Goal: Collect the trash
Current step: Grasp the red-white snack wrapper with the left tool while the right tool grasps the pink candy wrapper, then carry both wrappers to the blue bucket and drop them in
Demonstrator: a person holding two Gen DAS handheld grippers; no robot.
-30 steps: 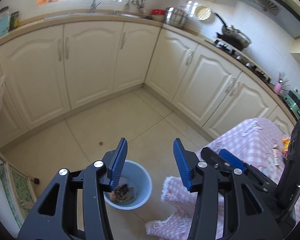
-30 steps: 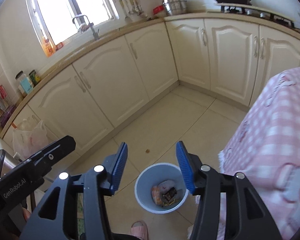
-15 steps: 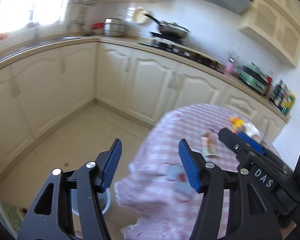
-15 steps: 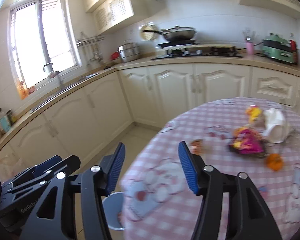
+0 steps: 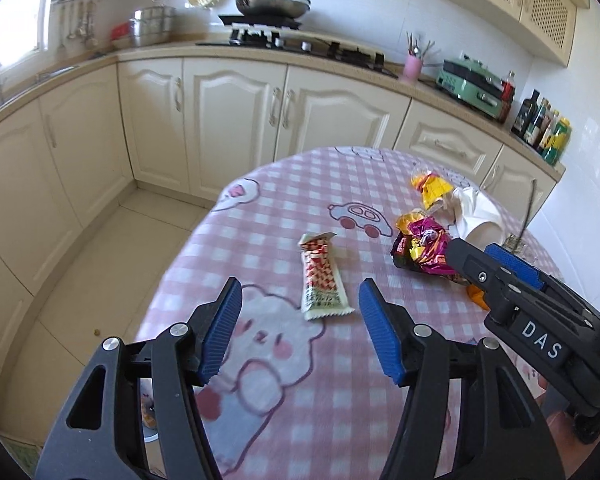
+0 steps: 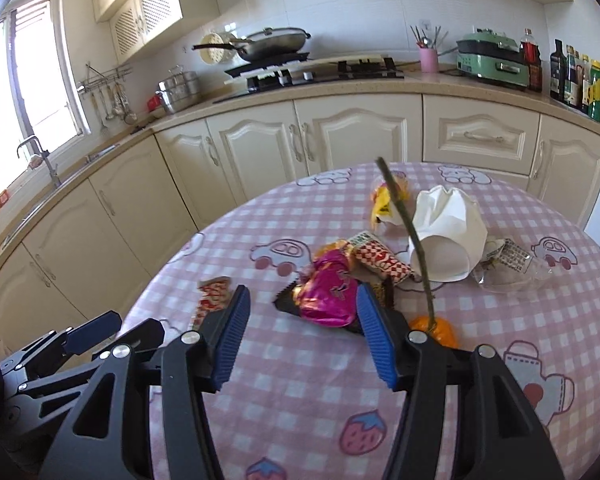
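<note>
Just beyond left claw [image 5: 300, 304]: red-checked wrapper [image 5: 322, 280].

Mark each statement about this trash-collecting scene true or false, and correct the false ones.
1. The left gripper is open and holds nothing. True.
2. The red-and-white checked snack wrapper lies flat on the pink checked tablecloth. True.
3. The right gripper is shut on the magenta foil wrapper. False: its jaws stand apart and the wrapper lies on the table ahead of them.
4. The white paper cup stands upright. False: it lies on its side, mouth toward the camera.
5. A wok sits on the gas stove. True.
6. The pink utensil holder stands on the table. False: it stands on the counter beside the stove.
</note>
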